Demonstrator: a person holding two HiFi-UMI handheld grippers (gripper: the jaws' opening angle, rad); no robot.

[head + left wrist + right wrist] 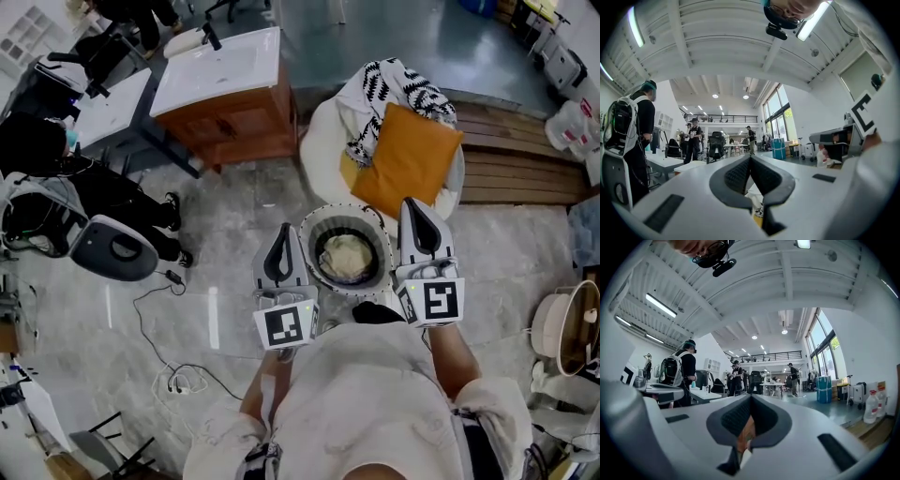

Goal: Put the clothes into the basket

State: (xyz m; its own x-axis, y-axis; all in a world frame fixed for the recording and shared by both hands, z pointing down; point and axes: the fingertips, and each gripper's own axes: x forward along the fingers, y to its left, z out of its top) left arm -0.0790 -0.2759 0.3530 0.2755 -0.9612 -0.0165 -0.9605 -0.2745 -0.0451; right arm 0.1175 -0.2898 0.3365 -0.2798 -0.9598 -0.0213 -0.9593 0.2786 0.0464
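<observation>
In the head view a round basket (pixel 345 213) is seen standing on the floor (pixel 216 309), directly between the two grippers. A cream garment (pixel 347 258) is seen lying inside it. The left gripper (pixel 283 234) is held just beside the basket's left rim, and the right gripper (pixel 415 211) just beside its right rim; both are pointed away from the person.

In the left gripper view the jaws of the left gripper (pixel 750 160) are shown pressed together at their tips, with nothing caught between them. In the right gripper view the jaws of the right gripper (pixel 751 400) are likewise shown closed and empty.

Beyond the basket a white seat (pixel 319 141) is seen, on which an orange cushion (pixel 408 159) and a black-and-white patterned cloth (pixel 384 89) are lying.
</observation>
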